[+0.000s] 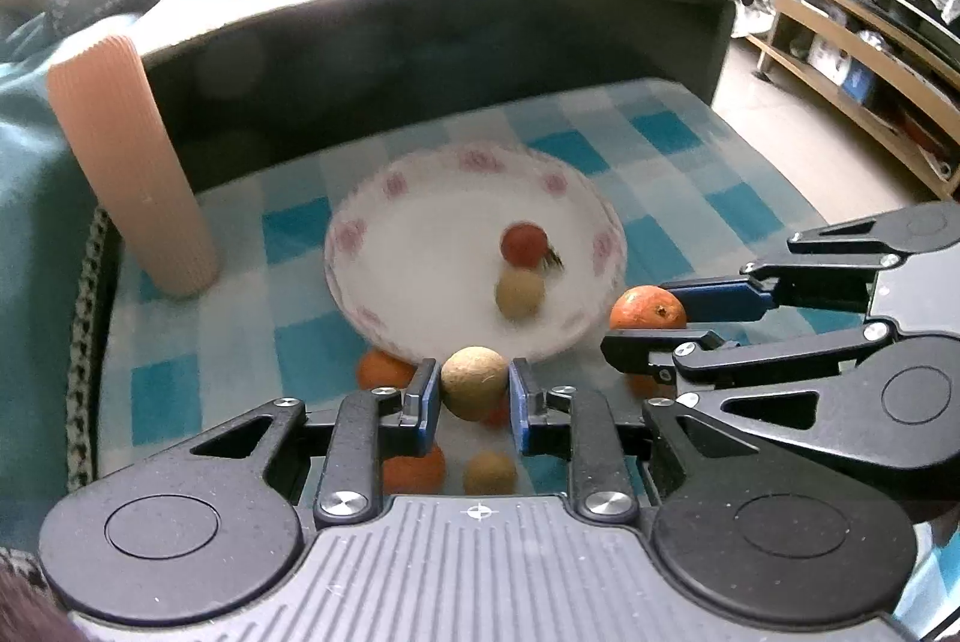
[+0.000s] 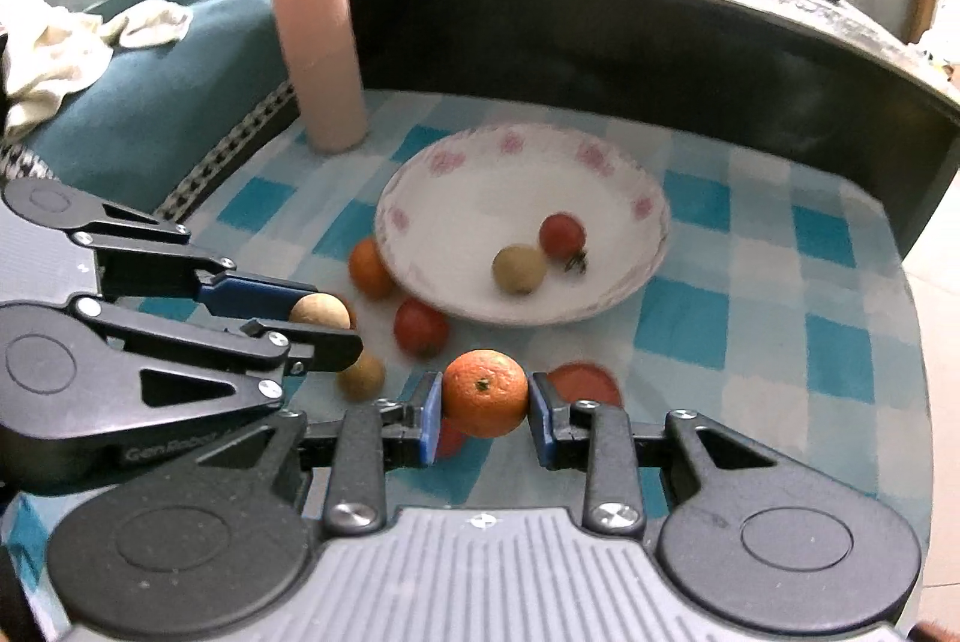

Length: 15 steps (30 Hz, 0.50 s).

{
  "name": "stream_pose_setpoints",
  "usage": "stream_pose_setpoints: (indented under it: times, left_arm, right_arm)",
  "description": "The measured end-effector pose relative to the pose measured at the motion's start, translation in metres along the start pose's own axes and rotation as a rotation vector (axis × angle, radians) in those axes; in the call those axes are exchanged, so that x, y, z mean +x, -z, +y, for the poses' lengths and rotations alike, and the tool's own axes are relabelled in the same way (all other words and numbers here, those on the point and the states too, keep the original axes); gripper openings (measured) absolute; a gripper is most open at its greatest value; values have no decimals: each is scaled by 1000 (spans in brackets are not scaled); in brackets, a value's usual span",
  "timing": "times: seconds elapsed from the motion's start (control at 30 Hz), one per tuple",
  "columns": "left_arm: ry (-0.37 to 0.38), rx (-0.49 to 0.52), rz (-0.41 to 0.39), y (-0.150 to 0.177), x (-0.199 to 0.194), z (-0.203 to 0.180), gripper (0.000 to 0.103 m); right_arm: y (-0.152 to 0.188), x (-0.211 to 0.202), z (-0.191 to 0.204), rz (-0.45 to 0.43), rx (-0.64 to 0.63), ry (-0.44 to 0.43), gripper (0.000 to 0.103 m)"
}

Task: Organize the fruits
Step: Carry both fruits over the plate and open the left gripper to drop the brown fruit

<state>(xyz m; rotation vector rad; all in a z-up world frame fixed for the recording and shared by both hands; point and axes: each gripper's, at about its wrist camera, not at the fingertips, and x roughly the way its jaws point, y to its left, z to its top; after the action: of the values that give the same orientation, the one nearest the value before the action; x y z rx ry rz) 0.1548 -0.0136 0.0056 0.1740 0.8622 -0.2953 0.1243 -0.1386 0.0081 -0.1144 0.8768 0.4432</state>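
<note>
Fruit is already in both tools. From the left wrist view, the left gripper [image 1: 474, 393] pinches a tan round fruit [image 1: 474, 383] between its blue pads, just in front of the near rim of the flowered plate [image 1: 420, 198]. On the plate lie a red tomato [image 1: 524, 245] and another tan fruit [image 1: 519, 291], touching each other. The right gripper [image 1: 654, 327] comes in from the right side, clamped on an orange [image 1: 648, 307] close to the plate's rim. A second orange [image 1: 384, 369] sits on the checked cloth [image 1: 690, 150] beside the plate.

From the right wrist view, the right gripper [image 2: 485, 405] squeezes that orange [image 2: 485, 391] squarely across its middle, short of the plate [image 2: 480, 180]. Loose fruit lies below and to the left: a tomato [image 2: 421, 327], a small tan fruit [image 2: 361, 375]. A pink cylinder [image 2: 318, 48] stands beyond the plate.

To do the step well, each fruit should probably be carried over the rim, lowered near the plate's bare left half, and released gently so nothing rolls into the pair there. Staggering the two hands would avoid a clash.
</note>
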Motion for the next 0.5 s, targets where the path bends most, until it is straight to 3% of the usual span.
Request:
stream_pose_setpoints:
  times: [0.5]
  left_arm:
    - [14,-25,31,-22,40,19,29]
  right_arm:
    - [-37,32,-21,-29,55,42,46]
